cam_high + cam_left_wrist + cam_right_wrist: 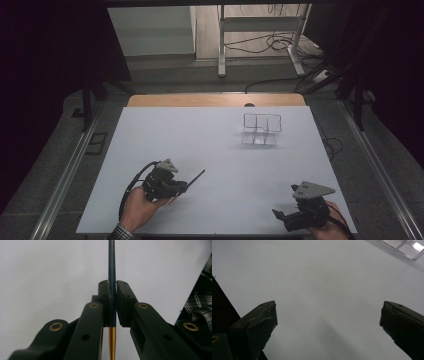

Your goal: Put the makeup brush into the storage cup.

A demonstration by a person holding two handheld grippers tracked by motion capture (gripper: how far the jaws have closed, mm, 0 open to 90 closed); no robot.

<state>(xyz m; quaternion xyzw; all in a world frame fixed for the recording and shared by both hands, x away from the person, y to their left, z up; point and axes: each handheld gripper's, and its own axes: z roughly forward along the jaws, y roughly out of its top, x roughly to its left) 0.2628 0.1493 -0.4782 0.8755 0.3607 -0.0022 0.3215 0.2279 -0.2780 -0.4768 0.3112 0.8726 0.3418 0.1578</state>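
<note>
On a white table [220, 150], the left gripper [112, 290] at 7 o'clock clamps a dark pen [111, 270] pointing toward 2. The right gripper [328, 315], at 5 o'clock, gapes wide, empty. A clear organizer [261, 129] sits at 1 o'clock.

Between the left gripper's [112, 291] matt black plastic jaws sat a glossy dark pen [111, 270] with a shiny gold metal end. Beyond the right gripper [328, 315], a clear plastic organizer [261, 129] stood on the smooth, matt white table [200, 145].

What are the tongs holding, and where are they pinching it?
The left tongs pinch a thin dark pen near its gold end. The right tongs are open, holding nothing.
</note>
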